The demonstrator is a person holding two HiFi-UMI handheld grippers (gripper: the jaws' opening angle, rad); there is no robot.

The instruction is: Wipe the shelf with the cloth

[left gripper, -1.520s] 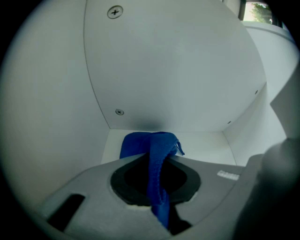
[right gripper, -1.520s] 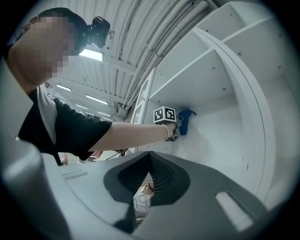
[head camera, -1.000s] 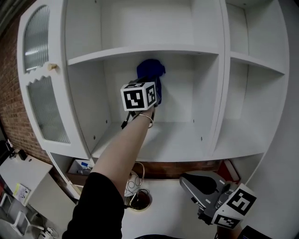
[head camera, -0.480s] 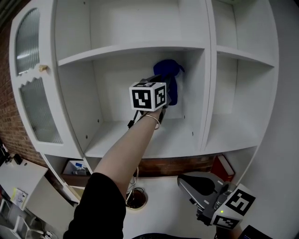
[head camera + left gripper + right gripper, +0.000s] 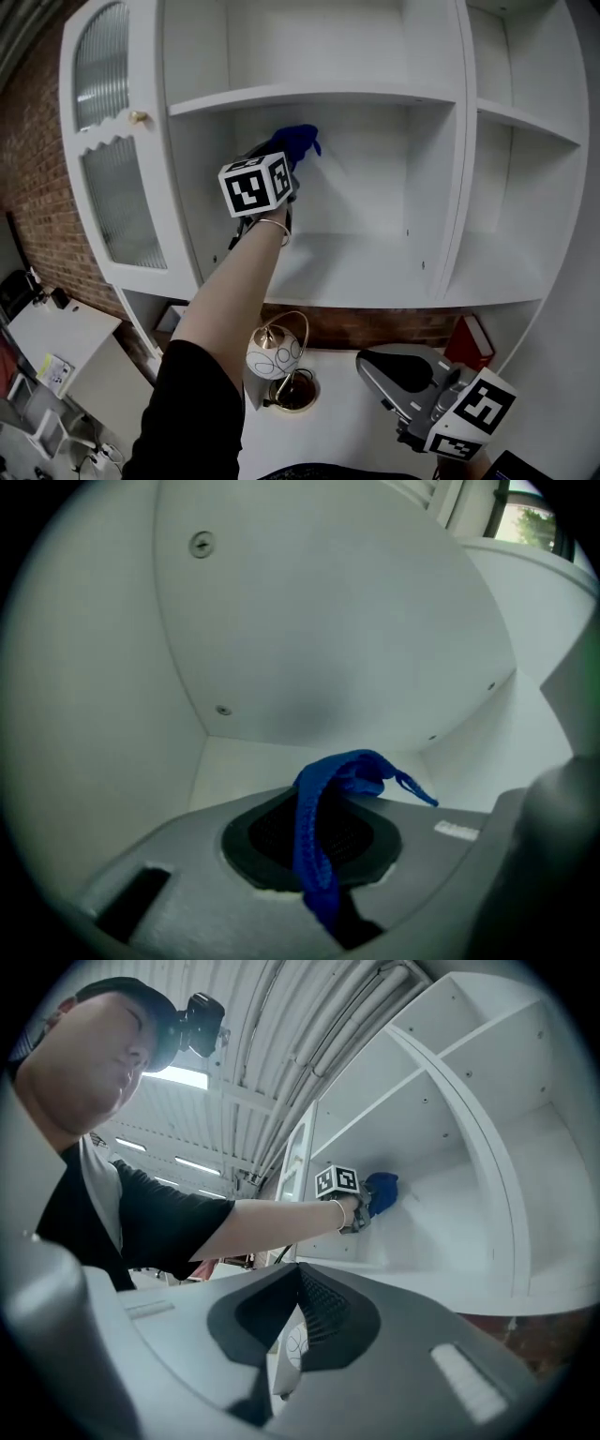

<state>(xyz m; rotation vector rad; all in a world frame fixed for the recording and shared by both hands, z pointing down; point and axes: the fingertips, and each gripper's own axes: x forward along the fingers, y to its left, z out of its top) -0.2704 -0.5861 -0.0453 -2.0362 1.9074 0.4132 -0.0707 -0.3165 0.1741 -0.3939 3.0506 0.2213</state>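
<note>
though bunched, woven blue cloth [image 5: 317, 841]

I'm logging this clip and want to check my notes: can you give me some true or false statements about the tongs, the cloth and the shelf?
1. The left tongs are shut on the blue cloth. True.
2. The right tongs hold a second cloth. False: they are shut on nothing, low beneath the shelf.
3. The blue cloth is high in the middle compartment, near its left wall. True.
4. The red item lies in the middle compartment. False: it sits below the shelf, at the right.
</note>
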